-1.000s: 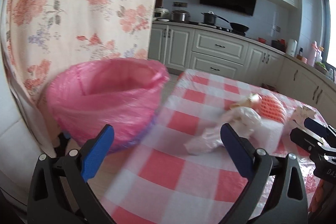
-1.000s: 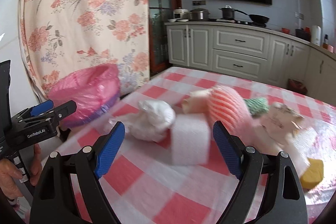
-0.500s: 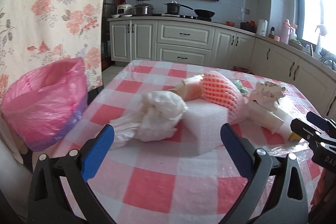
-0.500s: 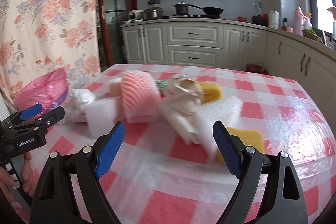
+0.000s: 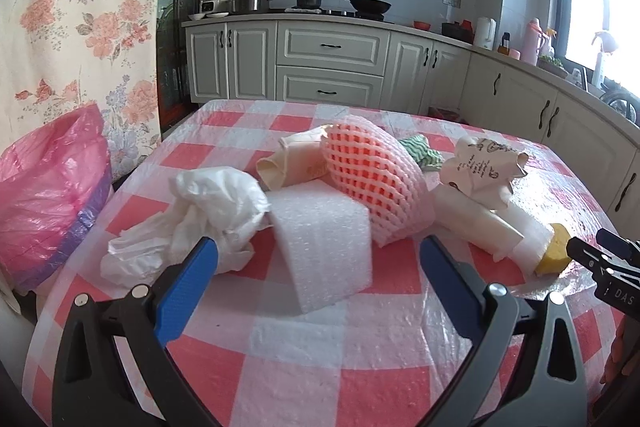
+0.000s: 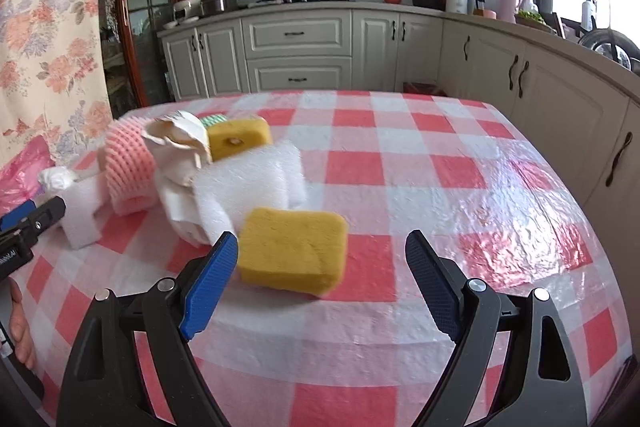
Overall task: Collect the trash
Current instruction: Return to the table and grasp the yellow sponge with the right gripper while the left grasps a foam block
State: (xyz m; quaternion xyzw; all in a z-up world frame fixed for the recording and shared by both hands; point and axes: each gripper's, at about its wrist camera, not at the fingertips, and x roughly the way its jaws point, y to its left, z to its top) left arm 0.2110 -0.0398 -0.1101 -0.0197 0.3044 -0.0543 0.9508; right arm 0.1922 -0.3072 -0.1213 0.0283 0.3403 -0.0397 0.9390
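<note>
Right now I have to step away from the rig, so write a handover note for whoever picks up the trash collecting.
Left gripper: open, empty, facing the white foam block.
Right gripper: open, empty, facing the nearer yellow sponge.
Trash lies piled on the checked table: crumpled white bag, pink foam net, paper wrappers, second sponge.
Pink-lined bin stands beside the table's left edge.
Done: nothing picked up yet.
Left: everything.

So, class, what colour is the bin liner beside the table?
Pink: the bin liner shows best in the left wrist view.
</note>
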